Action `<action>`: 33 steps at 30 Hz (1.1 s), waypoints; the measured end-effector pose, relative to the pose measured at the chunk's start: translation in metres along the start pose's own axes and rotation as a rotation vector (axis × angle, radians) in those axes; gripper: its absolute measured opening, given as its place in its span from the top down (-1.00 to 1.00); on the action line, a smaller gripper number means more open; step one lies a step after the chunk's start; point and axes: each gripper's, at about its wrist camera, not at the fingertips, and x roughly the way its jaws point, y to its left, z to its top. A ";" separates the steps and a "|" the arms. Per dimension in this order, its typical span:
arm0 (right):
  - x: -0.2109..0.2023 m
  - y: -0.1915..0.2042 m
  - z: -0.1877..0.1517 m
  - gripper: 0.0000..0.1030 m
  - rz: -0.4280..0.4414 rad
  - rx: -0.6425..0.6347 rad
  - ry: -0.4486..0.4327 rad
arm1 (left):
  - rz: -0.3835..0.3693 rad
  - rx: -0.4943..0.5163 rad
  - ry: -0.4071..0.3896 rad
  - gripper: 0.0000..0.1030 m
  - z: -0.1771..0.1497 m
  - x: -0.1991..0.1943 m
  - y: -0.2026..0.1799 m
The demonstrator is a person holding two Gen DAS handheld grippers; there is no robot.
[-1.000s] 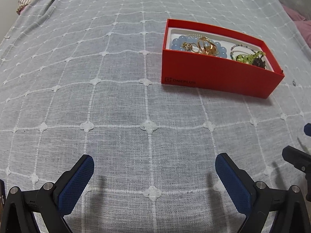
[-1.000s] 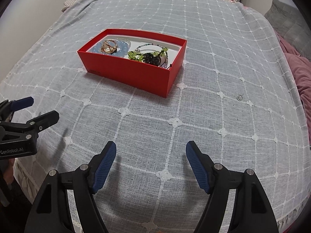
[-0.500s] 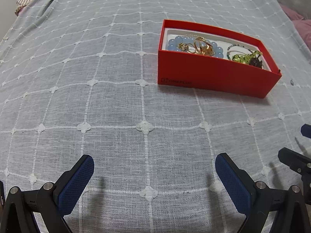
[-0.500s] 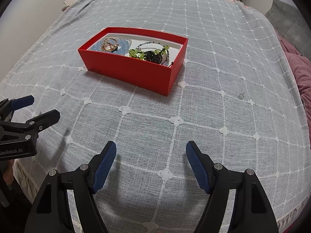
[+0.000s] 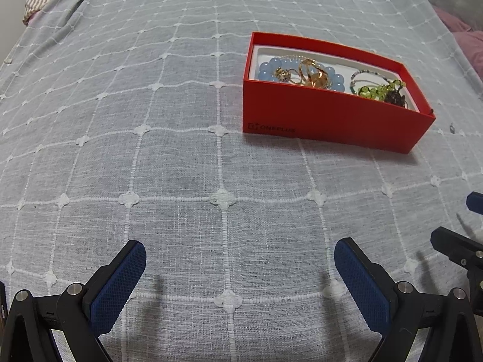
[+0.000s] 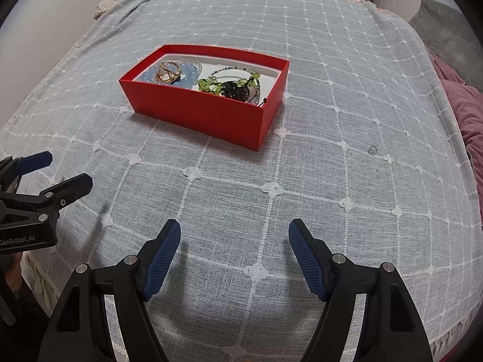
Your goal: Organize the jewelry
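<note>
Nearest, the left claw (image 5: 240, 267) and right claw (image 6: 235, 249) hung wide and empty over the bed (image 6: 332, 166), well short of the box (image 6: 193, 111). Beads (image 6: 184, 74), rings (image 6: 168, 71) and green pieces (image 6: 229, 84) lay gathered inside it, fitting either sorted or awaiting sorting. Since a second before, the views barely shifted.

Soft, even indoor light; faint shadows fall toward six o'clock. Sharp centre, heavy fisheye bending at edges, dark vignette corners in the right view.
</note>
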 end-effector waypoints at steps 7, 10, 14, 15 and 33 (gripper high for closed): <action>-0.002 -0.003 0.001 -0.49 -0.003 0.009 -0.001 | 0.000 0.002 0.002 -0.98 0.000 0.000 -0.001; -0.002 -0.004 0.002 -0.49 -0.004 0.013 -0.003 | 0.000 0.004 0.000 -0.98 0.001 0.000 -0.002; -0.003 -0.004 0.002 -0.49 -0.005 0.017 -0.003 | 0.002 0.000 -0.007 -0.98 0.001 0.000 -0.004; -0.003 -0.004 0.002 -0.49 -0.005 0.017 -0.003 | 0.002 0.000 -0.008 -0.98 0.000 0.000 -0.004; 0.001 -0.003 0.003 -0.49 -0.014 0.023 -0.004 | -0.015 -0.021 0.000 -0.98 -0.002 0.003 -0.004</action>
